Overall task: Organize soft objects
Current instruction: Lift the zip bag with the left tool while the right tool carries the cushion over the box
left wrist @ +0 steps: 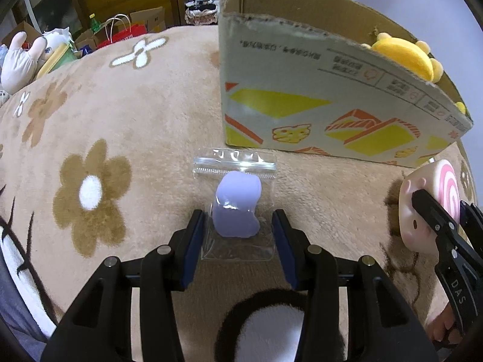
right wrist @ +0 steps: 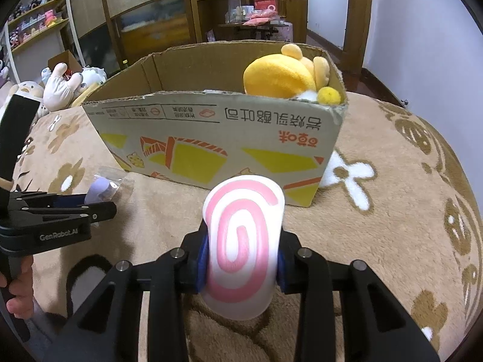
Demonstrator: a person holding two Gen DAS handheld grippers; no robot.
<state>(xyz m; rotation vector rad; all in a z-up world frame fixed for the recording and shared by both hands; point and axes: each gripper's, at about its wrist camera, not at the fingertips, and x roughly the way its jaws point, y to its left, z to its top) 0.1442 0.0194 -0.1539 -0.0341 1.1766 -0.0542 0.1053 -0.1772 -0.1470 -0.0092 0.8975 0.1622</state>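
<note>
A clear zip bag with a soft lilac toy lies on the beige flower blanket. My left gripper is open, its blue pads on either side of the bag's near end; it also shows in the right wrist view. My right gripper is shut on a white squishy with a pink swirl, held above the blanket in front of the cardboard box. The squishy shows in the left wrist view at the right. A yellow plush sits in the box's right end.
The blanket covers the whole surface. Several plush toys lie past its far left edge. Shelves, bags and small boxes stand in the room behind. A black-and-white patch of the blanket lies under my left gripper.
</note>
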